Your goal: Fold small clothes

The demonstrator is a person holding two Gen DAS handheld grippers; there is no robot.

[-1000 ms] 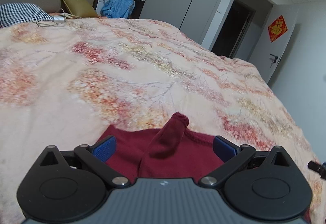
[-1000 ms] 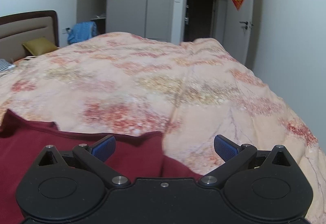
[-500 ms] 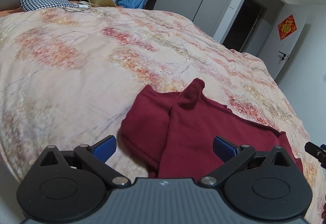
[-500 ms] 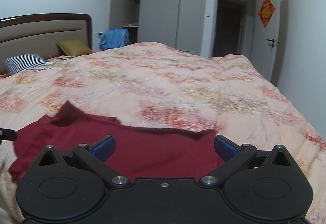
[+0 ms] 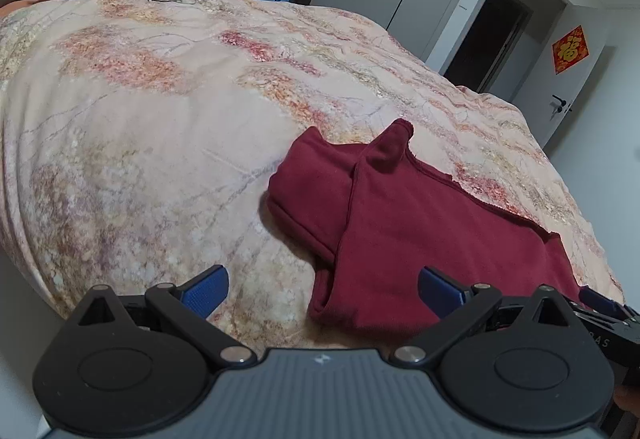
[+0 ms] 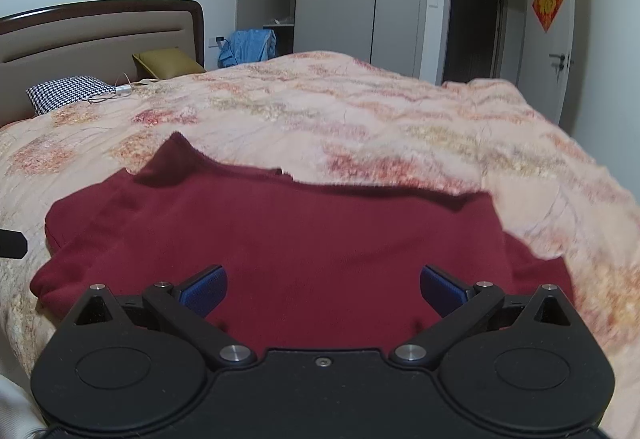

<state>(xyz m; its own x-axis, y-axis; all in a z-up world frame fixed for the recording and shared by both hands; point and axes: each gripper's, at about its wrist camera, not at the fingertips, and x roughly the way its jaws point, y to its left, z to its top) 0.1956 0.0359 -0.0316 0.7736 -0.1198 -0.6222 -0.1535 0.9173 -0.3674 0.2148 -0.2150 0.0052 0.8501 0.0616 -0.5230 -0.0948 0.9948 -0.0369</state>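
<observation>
With one sleeve apparently folded in, the maroon garment (image 5: 400, 231) lies mid-frame on the bed (image 5: 140, 119), further folds remaining, while the left gripper (image 5: 322, 287) and right gripper (image 6: 323, 285) gape wide, empty.

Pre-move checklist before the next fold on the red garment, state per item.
1. Left gripper open and empty: ok, fingers wide apart, nothing between them.
2. Right gripper open and empty: ok, jaws spread above the cloth.
3. Red garment lying on the bedspread: ok, mostly flat.
4. Sleeve folded in over the body: ok, its cuff pokes past the far edge.
5. Right side clear: not ok, a bedspread fold overlaps the garment's right part.
6. Near hem square: cannot tell, hidden behind the gripper bodies.
</observation>
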